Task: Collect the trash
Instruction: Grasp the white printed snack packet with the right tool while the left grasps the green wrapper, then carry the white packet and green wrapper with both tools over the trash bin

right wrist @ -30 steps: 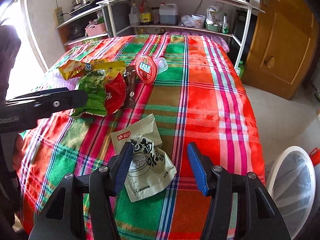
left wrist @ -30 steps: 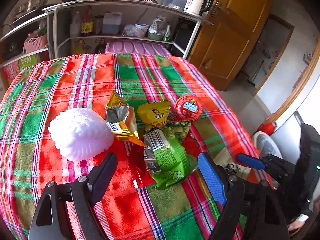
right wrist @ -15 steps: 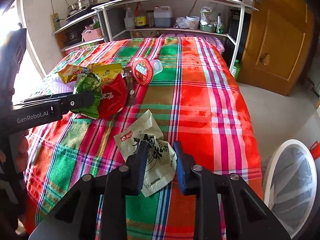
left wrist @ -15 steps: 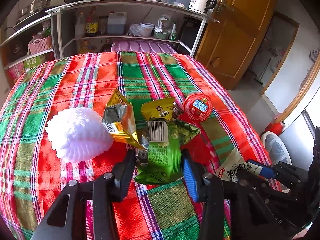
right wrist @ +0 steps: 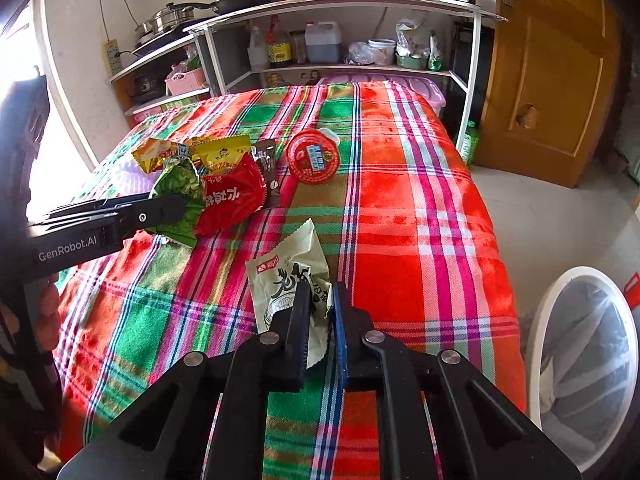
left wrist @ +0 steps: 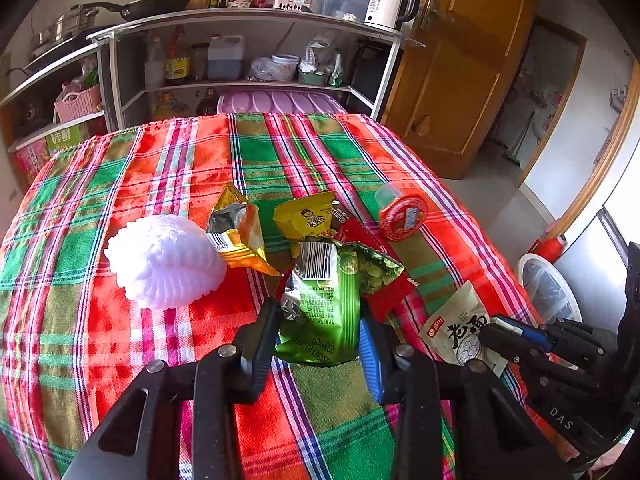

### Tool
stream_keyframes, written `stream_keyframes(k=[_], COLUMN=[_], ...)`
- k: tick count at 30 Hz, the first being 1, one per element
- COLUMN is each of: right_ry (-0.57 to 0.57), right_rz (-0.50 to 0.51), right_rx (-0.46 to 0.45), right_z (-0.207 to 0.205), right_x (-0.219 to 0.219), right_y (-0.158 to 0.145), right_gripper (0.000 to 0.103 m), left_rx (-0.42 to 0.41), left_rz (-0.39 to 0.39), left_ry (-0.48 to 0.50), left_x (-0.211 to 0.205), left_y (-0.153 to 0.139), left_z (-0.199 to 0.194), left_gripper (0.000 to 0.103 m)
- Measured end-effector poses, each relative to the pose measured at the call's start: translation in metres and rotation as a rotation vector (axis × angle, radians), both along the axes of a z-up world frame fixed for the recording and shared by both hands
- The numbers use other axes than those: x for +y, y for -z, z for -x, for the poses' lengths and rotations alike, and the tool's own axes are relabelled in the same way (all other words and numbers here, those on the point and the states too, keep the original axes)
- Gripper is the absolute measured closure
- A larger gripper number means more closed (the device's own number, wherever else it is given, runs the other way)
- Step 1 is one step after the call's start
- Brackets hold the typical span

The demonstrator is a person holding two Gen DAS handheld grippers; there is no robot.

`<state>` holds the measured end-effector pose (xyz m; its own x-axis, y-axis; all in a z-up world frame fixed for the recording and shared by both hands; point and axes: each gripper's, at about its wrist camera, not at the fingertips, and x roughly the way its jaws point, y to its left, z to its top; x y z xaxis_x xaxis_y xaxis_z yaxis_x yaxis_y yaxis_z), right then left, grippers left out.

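My left gripper is shut on a crumpled green snack wrapper on the plaid tablecloth. My right gripper is shut on the near end of a pale beige wrapper, which also shows in the left wrist view. More trash lies behind: a red wrapper, a yellow wrapper, a gold foil wrapper, a brown sachet, a round red-lidded cup and a white foam fruit net.
A white bin with a clear liner stands on the floor right of the table. A shelf unit with bottles, pans and a kettle is behind the table. A wooden door is at the back right.
Both grippers closed from wide open: the left onto the green wrapper, the right onto the beige wrapper. Both moved forward to their wrappers.
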<state>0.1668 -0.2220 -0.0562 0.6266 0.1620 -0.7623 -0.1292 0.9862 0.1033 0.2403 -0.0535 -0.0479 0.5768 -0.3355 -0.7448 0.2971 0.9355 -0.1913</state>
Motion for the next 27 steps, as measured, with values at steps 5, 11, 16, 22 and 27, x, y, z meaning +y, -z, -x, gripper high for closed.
stream_keyframes(k=[5,11,16,22,27], right_ry=[0.022,0.072,0.146,0.237,0.314], right_rz=[-0.016,-0.017,-0.031,-0.031,-0.018], right_rx=[-0.02,-0.045,-0.075,-0.113,-0.132], right_z=[0.009,0.02,0.035,0.057,0.077], right_x=[-0.004,-0.012,-0.031,-0.06,-0.088], right_y=[-0.005,-0.011,-0.02,-0.032,-0.041], right_gripper=[0.092,0.092,0.092,0.092,0.092], left_rx=[-0.011,-0.024,-0.036,-0.048,-0.057], left_rz=[0.003,-0.003,-0.008,0.008,0.018], left_ry=[0.017,0.051,0.089,0.16,0.24], left_x=[-0.003,-0.015,-0.029,-0.059,-0.098], left_y=[-0.004,-0.009,-0.013,-0.021,-0.025], left_z=[0.01,0.021,0.027,0.032,0.038], left_gripper=[0.065,0.065,0.065,0.065,0.065])
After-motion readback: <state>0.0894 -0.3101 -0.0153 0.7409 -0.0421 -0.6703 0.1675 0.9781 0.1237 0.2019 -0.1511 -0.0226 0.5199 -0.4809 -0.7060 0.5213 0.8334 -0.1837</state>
